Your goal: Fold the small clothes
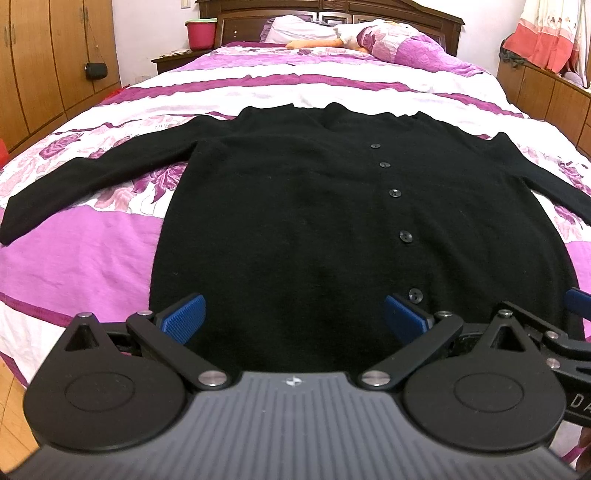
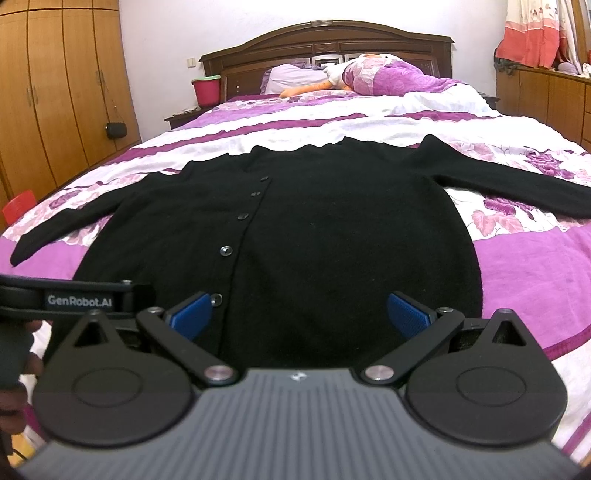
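A black button-up cardigan (image 1: pixel 295 206) lies flat, face up, on the bed, sleeves spread to both sides. It also shows in the right wrist view (image 2: pixel 314 229). My left gripper (image 1: pixel 293 317) is open and empty over the cardigan's hem, left of the button row (image 1: pixel 394 193). My right gripper (image 2: pixel 301 314) is open and empty over the hem, right of the button row (image 2: pixel 243 216). The left gripper's body (image 2: pixel 74 295) shows at the left edge of the right wrist view. The right gripper's blue pad (image 1: pixel 578 301) shows at the right edge of the left wrist view.
The bed has a purple and white floral cover (image 1: pixel 110 251). A pillow (image 1: pixel 402 40) and a wooden headboard (image 2: pixel 325 40) are at the far end. A red bucket (image 1: pixel 201 33) stands on a nightstand. Wooden wardrobes (image 2: pixel 55 92) line the left wall, low cabinets (image 1: pixel 546 88) the right.
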Demonstrator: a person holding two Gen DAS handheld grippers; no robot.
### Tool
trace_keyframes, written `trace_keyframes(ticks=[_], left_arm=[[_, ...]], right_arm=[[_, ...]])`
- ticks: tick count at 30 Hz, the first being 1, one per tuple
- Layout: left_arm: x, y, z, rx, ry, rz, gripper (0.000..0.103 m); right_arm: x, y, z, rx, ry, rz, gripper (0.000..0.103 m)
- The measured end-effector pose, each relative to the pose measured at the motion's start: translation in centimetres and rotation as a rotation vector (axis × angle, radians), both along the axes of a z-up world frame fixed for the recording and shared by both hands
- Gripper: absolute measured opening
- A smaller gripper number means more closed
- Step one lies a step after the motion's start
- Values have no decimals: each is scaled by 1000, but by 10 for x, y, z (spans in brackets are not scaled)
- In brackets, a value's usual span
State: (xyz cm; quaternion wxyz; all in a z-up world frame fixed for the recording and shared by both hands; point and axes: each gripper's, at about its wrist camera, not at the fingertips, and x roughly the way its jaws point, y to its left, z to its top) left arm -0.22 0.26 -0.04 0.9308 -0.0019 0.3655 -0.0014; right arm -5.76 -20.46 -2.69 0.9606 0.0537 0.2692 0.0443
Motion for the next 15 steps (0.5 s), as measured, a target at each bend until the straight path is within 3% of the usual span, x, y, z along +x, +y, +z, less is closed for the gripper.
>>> trace_keyframes(ticks=[15], left_arm=[[0,2,0,-1,1,3,103]], right_arm=[[0,0,0,0,0,0,103]])
